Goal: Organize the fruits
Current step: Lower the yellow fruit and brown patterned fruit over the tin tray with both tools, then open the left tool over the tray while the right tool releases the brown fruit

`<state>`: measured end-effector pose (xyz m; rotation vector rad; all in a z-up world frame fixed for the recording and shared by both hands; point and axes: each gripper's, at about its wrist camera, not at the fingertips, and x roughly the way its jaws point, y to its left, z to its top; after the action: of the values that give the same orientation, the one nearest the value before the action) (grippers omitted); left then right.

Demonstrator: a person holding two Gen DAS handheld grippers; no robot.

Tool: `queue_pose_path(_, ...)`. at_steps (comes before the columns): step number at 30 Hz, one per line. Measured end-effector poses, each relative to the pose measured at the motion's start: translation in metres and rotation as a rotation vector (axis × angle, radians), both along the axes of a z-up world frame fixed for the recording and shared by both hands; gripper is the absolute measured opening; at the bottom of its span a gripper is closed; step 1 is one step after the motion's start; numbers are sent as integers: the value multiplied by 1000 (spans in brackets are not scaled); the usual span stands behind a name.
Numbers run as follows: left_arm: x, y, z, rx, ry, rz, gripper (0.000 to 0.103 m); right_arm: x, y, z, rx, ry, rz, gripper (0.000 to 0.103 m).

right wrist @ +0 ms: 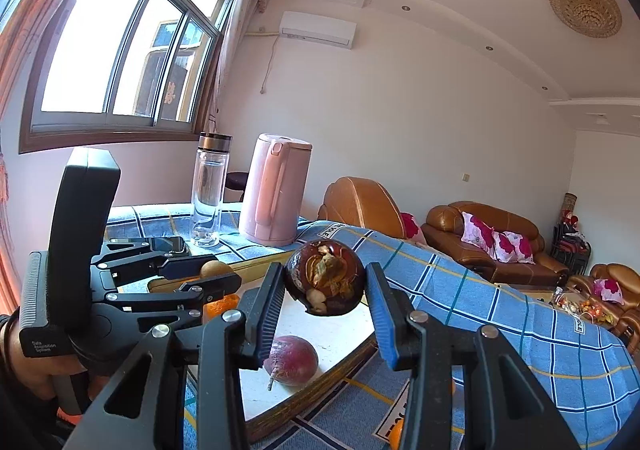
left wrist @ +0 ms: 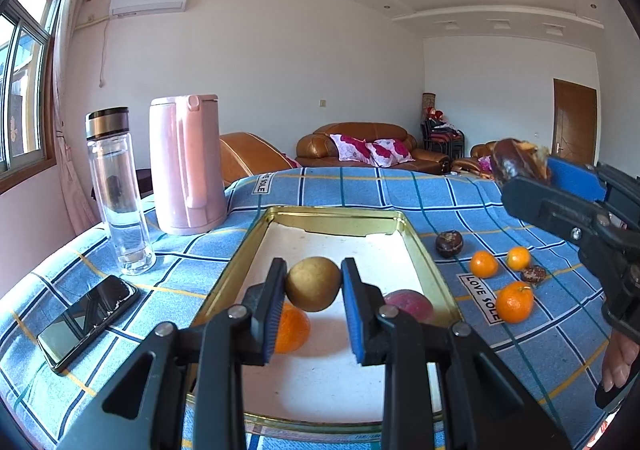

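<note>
— Nearest the left wrist camera, the left gripper (left wrist: 313,284) has its jaws clamped on a round yellow-brown fruit (left wrist: 313,283), held above the gold-rimmed tray (left wrist: 434,270).

— And the right gripper (right wrist: 325,277)?

— Its jaws pinch a dark brown fruit (right wrist: 325,277) with a torn, patchy skin, raised over the tray's right edge. From the left camera it sits high at the right, well apart from the other gripper.

— Largest things first, then?

— Blue checked cloth (left wrist: 460,194) covers the whole tabletop. On it lies the tray, white inside. Behind the tray to the left stands a pink kettle (left wrist: 186,166), and beside that a clear bottle (left wrist: 116,190) with a metal cap. A phone (left wrist: 86,320) lies flat near the left edge.

— And the fruit?

— In the tray: an orange (left wrist: 292,328) and a reddish-purple fruit (right wrist: 291,359), possibly a passion fruit; the jaws hide part of it. On the cloth to the tray's right: three oranges (left wrist: 514,302) and two dark fruits (left wrist: 449,244), near one another.
</note>
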<state>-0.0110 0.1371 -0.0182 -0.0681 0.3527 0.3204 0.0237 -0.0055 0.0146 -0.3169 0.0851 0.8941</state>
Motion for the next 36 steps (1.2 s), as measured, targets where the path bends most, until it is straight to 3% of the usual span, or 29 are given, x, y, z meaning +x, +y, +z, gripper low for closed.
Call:
queue_pose_path(18,3,14,-8,1,59,34,29,4,22,-8,-45,33,27,43)
queue_pose_path(36,9,30,-22,-1,152,51,29,18,47,-35,-127,128,46,43)
